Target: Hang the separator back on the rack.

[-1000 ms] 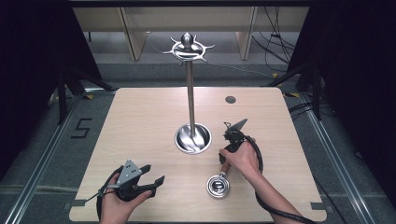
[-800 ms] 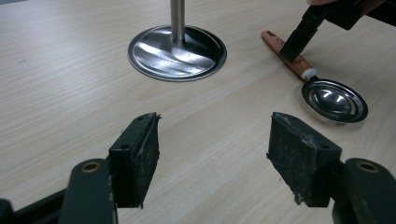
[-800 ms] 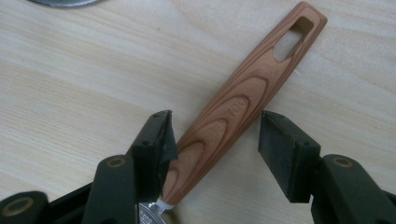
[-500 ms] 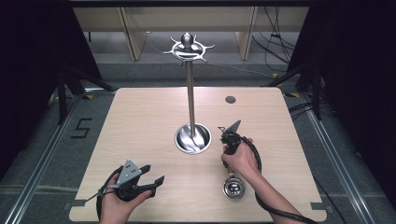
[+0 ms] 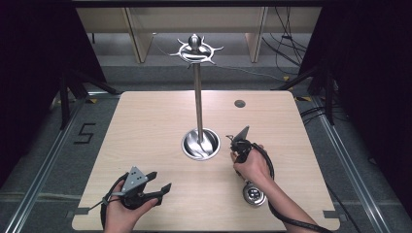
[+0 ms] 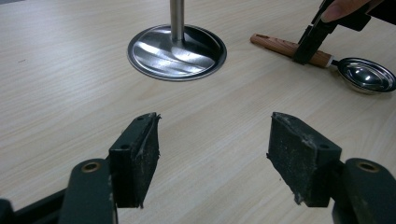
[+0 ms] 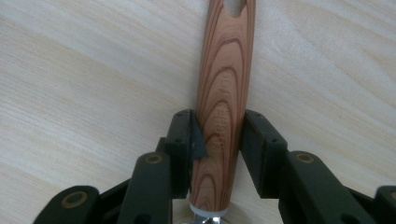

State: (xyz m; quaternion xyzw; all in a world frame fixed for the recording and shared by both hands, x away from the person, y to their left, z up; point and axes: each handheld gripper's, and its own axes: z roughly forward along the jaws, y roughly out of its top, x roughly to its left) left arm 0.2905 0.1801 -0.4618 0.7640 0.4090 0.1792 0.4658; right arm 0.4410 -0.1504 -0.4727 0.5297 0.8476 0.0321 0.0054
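R tongs (image 7: 218,135) clamped on the ladle's wooden handle (image 7: 225,93), jaws pinching it from both sides, just above the metal collar. Ladle (image 5: 253,193) lies flat on the bench (image 5: 145,126), bowl toward the person's edge, handle pointing fwd toward the stand base (image 5: 200,144). In the high view the R hand (image 5: 251,164) sits over the handle, bowl just behind the wrist. L tongs (image 6: 212,154) wide open, nothing between jaws, hovering low over bare bench near front-left; L hand (image 5: 127,208) holds them there. Stand: shiny round base mid-bench, upright pole (image 5: 197,102), hook ring on top (image 5: 195,49). Ladle is just right of base, not touching.
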